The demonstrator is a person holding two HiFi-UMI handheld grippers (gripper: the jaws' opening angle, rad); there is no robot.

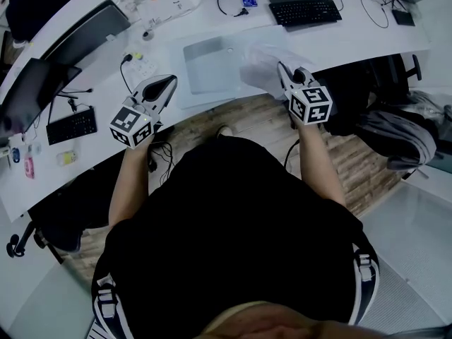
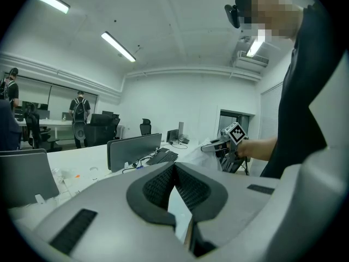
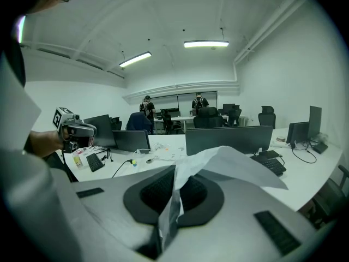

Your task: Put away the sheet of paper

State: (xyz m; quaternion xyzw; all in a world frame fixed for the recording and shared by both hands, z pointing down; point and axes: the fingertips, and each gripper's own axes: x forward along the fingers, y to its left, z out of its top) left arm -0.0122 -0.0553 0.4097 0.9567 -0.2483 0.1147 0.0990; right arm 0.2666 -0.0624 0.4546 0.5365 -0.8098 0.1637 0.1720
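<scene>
The crumpled white sheet of paper (image 1: 258,66) hangs over the desk's front edge, pinched in my right gripper (image 1: 282,68), which is shut on it. In the right gripper view the sheet (image 3: 240,171) rises from between the closed pads and folds off to the right. A clear plastic sleeve (image 1: 212,62) lies flat on the white desk (image 1: 367,41) just left of the paper. My left gripper (image 1: 169,83) is at the sleeve's left edge, with its jaws shut (image 2: 174,171). I cannot tell whether it pinches the sleeve.
A black keyboard (image 1: 304,10) and cables lie at the back right. Two dark monitors (image 1: 85,34) and a small keyboard (image 1: 70,126) stand to the left. A chair with a grey bag (image 1: 395,136) is at my right. Several people stand far off (image 3: 199,105).
</scene>
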